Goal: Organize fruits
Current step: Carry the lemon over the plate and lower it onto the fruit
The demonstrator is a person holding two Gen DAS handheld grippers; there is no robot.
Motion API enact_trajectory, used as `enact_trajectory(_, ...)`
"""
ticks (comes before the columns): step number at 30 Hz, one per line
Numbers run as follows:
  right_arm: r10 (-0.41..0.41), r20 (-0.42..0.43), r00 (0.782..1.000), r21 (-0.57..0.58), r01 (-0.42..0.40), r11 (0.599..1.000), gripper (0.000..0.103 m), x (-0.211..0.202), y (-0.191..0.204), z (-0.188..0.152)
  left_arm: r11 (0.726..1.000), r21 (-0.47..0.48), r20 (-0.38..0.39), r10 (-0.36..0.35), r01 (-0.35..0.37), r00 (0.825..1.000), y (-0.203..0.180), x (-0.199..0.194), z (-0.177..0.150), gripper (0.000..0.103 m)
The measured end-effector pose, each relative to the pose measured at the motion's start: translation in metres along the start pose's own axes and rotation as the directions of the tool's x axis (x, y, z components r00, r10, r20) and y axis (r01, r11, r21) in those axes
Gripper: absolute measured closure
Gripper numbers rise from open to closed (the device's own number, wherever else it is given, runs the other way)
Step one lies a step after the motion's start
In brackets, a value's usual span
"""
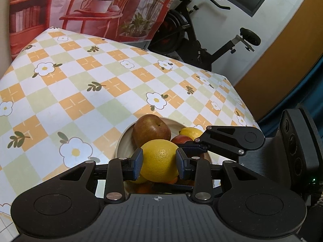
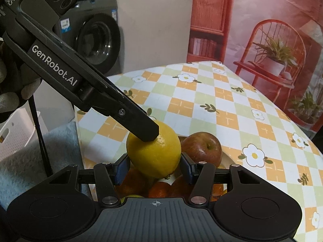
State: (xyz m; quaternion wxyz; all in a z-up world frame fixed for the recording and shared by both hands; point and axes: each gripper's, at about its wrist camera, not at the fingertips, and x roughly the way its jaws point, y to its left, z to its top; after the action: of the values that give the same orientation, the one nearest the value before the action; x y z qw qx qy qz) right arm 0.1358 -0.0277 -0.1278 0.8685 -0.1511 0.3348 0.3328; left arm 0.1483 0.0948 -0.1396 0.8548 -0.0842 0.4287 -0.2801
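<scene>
Lemon (image 1: 159,160) gripped by left tool (image 1: 159,162) above the bowl (image 1: 121,143) (right tool (image 2: 155,166) spread wide around it, pads apart from the peel).

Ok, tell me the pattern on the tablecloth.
Tablecloth: orange, pale green and white checks with white flowers and dark leaf sprigs. Left wrist view shows it best.

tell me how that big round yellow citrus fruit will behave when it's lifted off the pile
The big round yellow citrus fruit looks firm, so the left gripper pads bracketing it probably won't dent it. Its rounded, glossy skin could slip or rotate. Released onto the heaped fruit bowl, it would likely roll.
</scene>
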Motion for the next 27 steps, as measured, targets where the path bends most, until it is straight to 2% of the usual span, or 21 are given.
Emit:
enact_trajectory(7, -0.002, -0.021, 1.0, -0.001, 0.002, 1.0, 0.053, 0.005, 0.0, 0.004, 1.0, -0.013, 0.013, -0.024, 0.024, 1.0, 0.006, -0.001, -0.001, 0.066)
enact_trajectory(17, -0.041, -0.055, 0.998, -0.075, 0.036, 0.997, 0.051, 0.001, 0.003, 0.011, 0.998, -0.01, 0.012, -0.066, 0.067, 0.998, 0.005, 0.007, -0.001, 0.066)
enact_trajectory(27, -0.057, -0.013, 0.998, -0.047, 0.056, 0.997, 0.049, -0.011, -0.005, 0.008, 0.997, -0.034, 0.034, -0.065, 0.066, 0.997, 0.009, 0.013, 0.005, 0.066)
